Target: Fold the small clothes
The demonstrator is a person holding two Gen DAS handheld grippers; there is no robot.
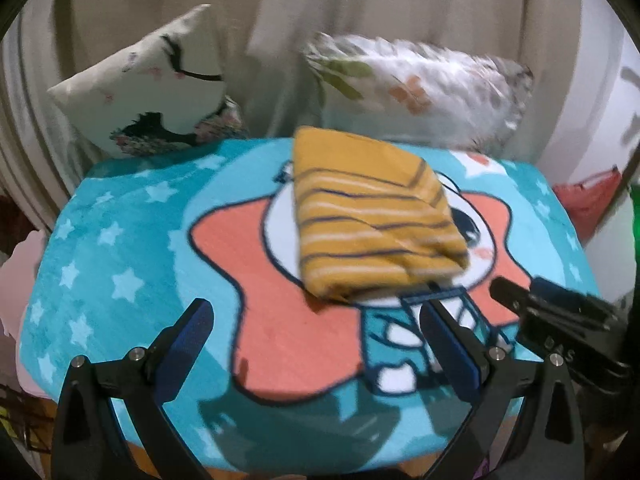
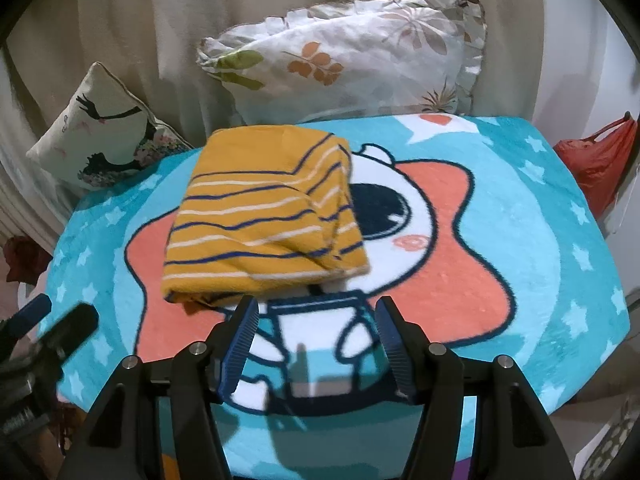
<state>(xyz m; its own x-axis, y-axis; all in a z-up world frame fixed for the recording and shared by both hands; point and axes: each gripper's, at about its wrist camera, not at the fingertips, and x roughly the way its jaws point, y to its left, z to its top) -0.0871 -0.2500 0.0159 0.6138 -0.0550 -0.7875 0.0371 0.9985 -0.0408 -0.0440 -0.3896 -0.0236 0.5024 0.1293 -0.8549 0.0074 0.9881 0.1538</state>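
Observation:
A small mustard-yellow garment with navy and white stripes (image 1: 376, 216) lies folded into a compact bundle on a turquoise cartoon blanket (image 1: 120, 240). It also shows in the right wrist view (image 2: 260, 220) on the same blanket (image 2: 540, 240). My left gripper (image 1: 316, 328) is open and empty, just in front of the bundle's near edge. My right gripper (image 2: 316, 320) is open and empty, close to the bundle's near edge. The right gripper shows at the right of the left wrist view (image 1: 560, 312); the left gripper shows at the left of the right wrist view (image 2: 48, 328).
A floral cushion (image 2: 352, 56) and a cushion with a black figure print (image 2: 100, 136) lean against beige cloth (image 2: 160, 20) behind the blanket. A red bag (image 2: 596, 160) hangs at the right. The blanket's edges drop off at left, right and front.

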